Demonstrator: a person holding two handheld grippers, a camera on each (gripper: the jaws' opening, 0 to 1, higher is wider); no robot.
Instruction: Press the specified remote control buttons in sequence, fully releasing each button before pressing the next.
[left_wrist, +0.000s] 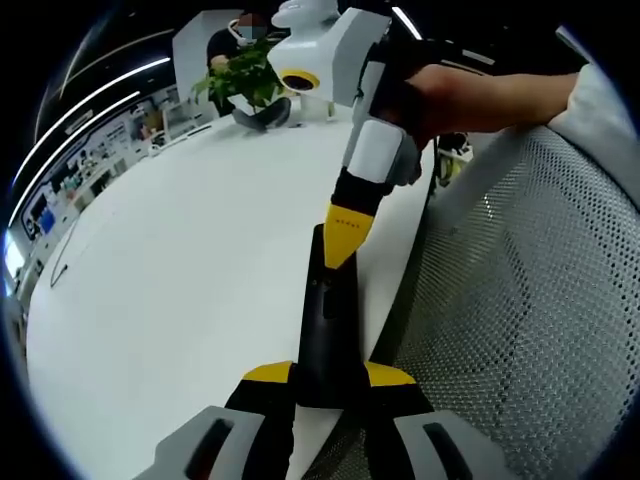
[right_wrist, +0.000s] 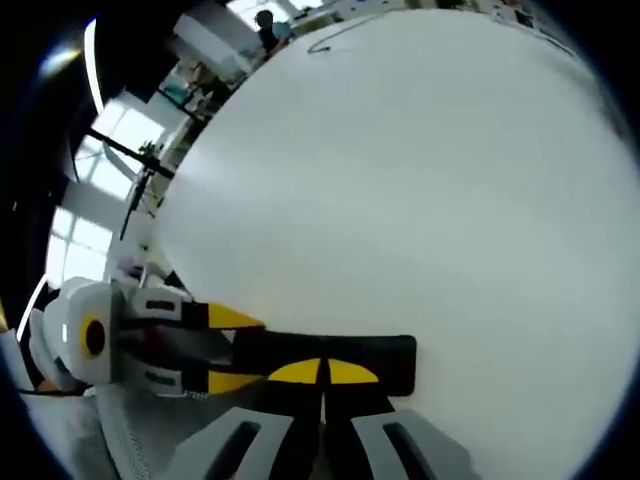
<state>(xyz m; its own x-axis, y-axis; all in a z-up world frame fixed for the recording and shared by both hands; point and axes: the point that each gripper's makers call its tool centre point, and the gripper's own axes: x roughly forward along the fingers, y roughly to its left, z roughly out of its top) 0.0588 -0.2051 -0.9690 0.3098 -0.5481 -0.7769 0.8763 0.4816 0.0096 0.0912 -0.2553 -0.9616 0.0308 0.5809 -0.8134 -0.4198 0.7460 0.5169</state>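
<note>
Two grippers on one black remote control (left_wrist: 325, 320), lying at the white table (left_wrist: 180, 300) edge. Left gripper (left_wrist: 328, 385) clamps the remote's near end between yellow-tipped jaws. Right gripper (right_wrist: 322, 372), jaws closed together, tips pressed on the remote's top face, further along its length. Potted plant (left_wrist: 245, 80) far off.

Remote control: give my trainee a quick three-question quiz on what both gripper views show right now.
1. True or false: the left gripper clamps the black remote between its jaws.
2. The right gripper, jaws together, has its yellow tips on: A) the remote B) a keyboard C) a cup.
3. What texture has the grey surface beside the white table?
Key: 1 true; 2 A; 3 perforated mesh.
</note>
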